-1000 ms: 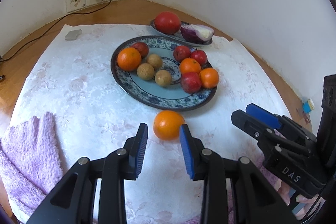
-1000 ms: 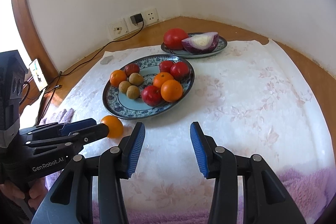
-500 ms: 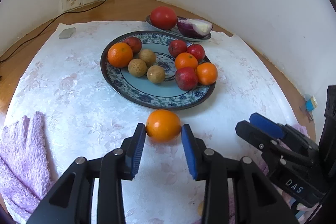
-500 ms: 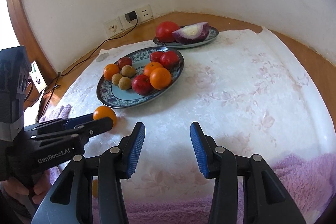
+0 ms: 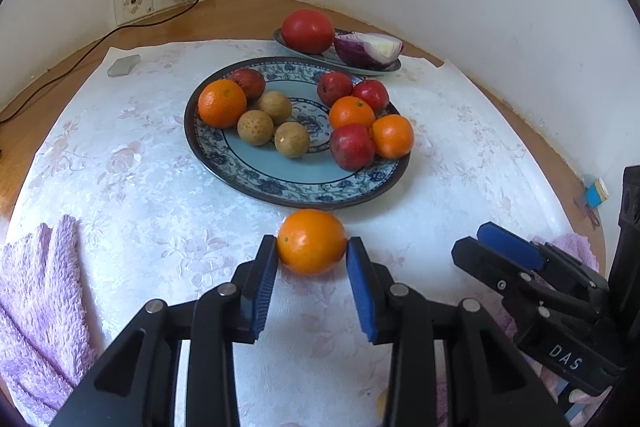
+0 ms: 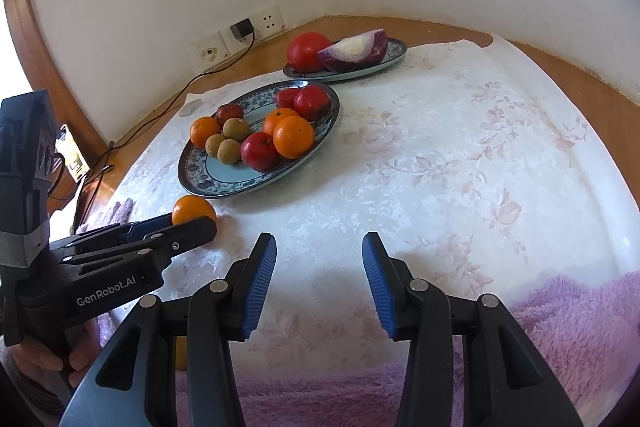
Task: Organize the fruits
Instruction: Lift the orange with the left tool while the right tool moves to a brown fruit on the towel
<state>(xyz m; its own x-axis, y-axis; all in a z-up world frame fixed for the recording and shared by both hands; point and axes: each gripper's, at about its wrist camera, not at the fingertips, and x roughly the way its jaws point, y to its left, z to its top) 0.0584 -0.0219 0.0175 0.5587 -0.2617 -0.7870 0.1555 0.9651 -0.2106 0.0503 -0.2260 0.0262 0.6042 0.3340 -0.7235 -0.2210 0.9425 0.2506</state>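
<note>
A loose orange (image 5: 311,241) lies on the white cloth just in front of the blue patterned plate (image 5: 280,179). My left gripper (image 5: 312,253) has a blue pad on each side of this orange, touching or nearly touching it; the orange rests on the cloth. The plate holds three oranges, several red fruits and three brown longans (image 5: 256,127). In the right wrist view the orange (image 6: 194,209) shows behind the left gripper's fingers (image 6: 176,233). My right gripper (image 6: 319,267) is open and empty over bare cloth, right of the left gripper.
A small plate (image 5: 360,67) with a tomato (image 5: 307,31) and a cut red onion (image 5: 368,49) stands behind the fruit plate. Purple towels lie at the left (image 5: 36,307) and near edge (image 6: 560,339). A grey eraser-like block (image 5: 123,65) lies far left. Wall sockets with a cable are behind.
My left gripper has moved forward until its pads bracket the loose orange and has narrowed around it. The right gripper drew back a little and stays open.
</note>
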